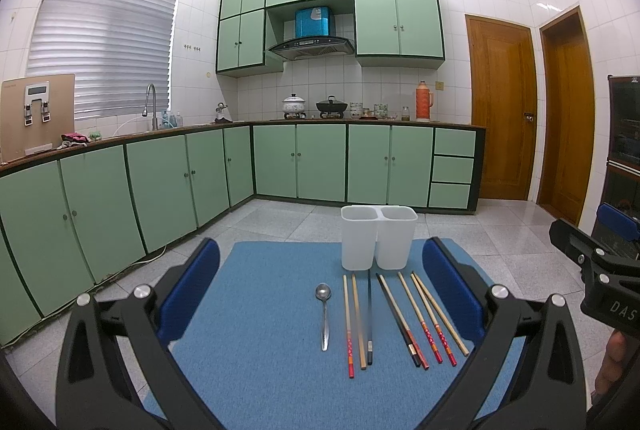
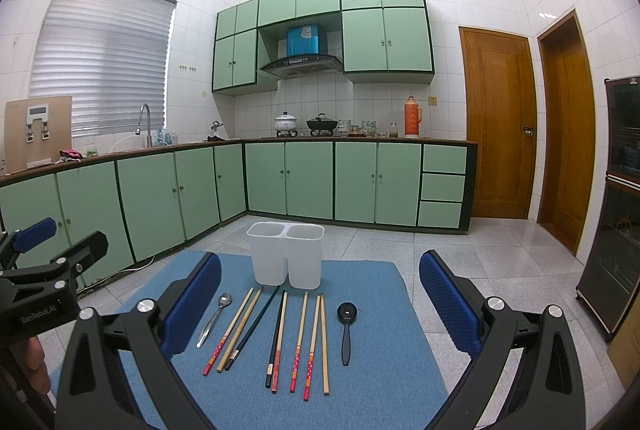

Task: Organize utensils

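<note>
A white two-compartment holder (image 1: 378, 242) (image 2: 286, 260) stands empty at the far end of a blue mat (image 1: 260, 310) (image 2: 372, 330). In front of it lie a metal spoon (image 1: 324, 314) (image 2: 216, 318), several chopsticks (image 1: 404, 318) (image 2: 280, 338) in a row, and a black spoon (image 2: 346, 330) at the right, seen only in the right wrist view. My left gripper (image 1: 320, 290) is open and empty above the mat's near part. My right gripper (image 2: 320, 298) is open and empty, also held back from the utensils.
The mat lies on a low surface over a grey tiled floor (image 2: 500, 262). Green base cabinets (image 1: 160, 190) run along the left and back. Two wooden doors (image 2: 500, 122) and a dark cabinet (image 2: 616, 230) stand at the right.
</note>
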